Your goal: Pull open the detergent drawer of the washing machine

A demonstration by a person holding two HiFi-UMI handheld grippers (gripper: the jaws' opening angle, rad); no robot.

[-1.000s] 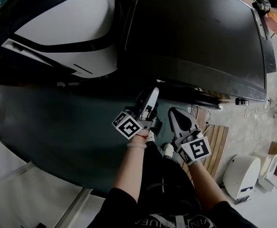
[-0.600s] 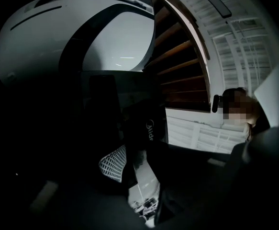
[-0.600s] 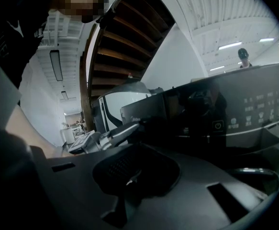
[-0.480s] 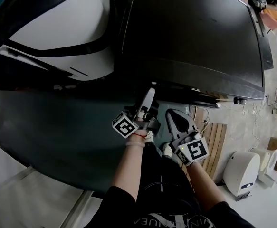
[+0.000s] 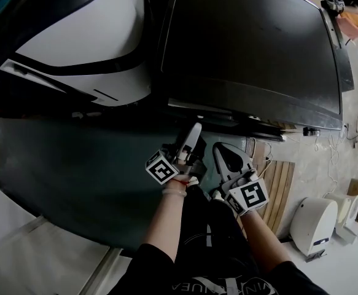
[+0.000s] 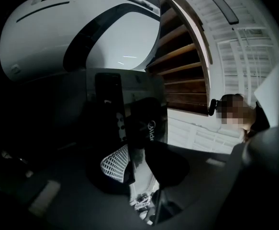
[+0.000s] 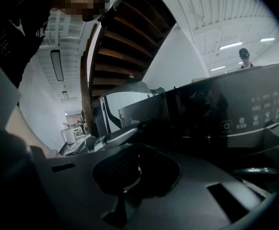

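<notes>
Far left from overhead, a white machine (image 5: pixel 86 35) bulges beside the black washing machine (image 5: pixel 252 42). Below its front edge the left gripper (image 5: pixel 194 130) points up. Its own camera gives what the top view can't: jaws a narrow gap apart, nothing between them, and right ahead the glossy drawer front (image 6: pixel 151 123) with the logo. I can't tell whether it is pulled out at all. Just beside it is the right gripper (image 5: pixel 220 149). Its view shows the jaws pressed together, empty, with the control panel (image 7: pixel 244 121) and its lit symbols to the right.
</notes>
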